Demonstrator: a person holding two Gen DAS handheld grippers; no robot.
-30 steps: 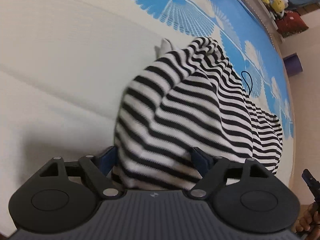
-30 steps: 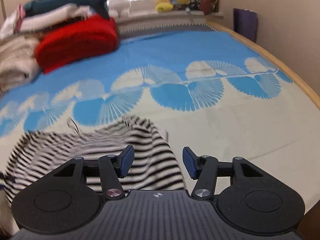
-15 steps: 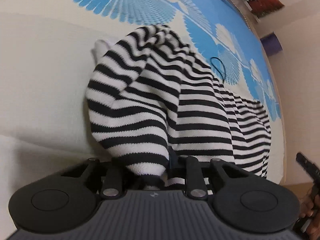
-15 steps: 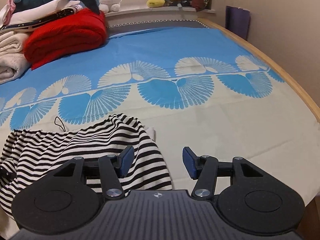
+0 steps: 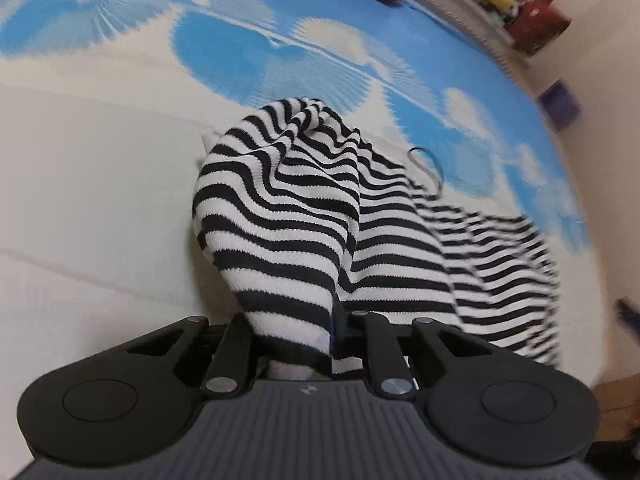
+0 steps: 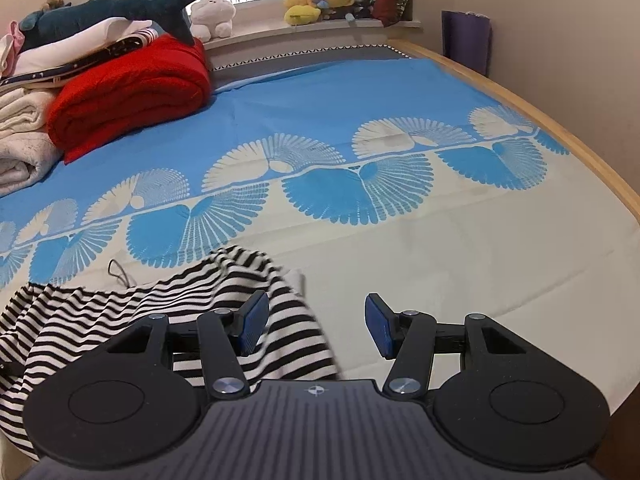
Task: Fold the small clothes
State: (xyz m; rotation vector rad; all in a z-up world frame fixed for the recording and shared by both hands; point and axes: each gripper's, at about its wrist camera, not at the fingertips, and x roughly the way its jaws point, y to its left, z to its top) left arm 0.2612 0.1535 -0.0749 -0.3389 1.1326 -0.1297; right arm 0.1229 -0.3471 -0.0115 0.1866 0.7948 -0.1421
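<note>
While closing, left gripper (image 5: pixel 298 332) pinching near edge of striped top (image 5: pixel 316 216), cloth bunched between jaws, rest draping away over sheet (image 5: pixel 92 184) toward blue print. Black cord loop (image 5: pixel 428 166) lying beside top's far edge. Right gripper (image 6: pixel 316 326) hovering with jaws spread, nothing between them, left pad (image 6: pixel 253 322) overlapping top's (image 6: pixel 132 316) right corner in view; contact unclear. Red blanket (image 6: pixel 128 92) sitting well apart at back left.
</note>
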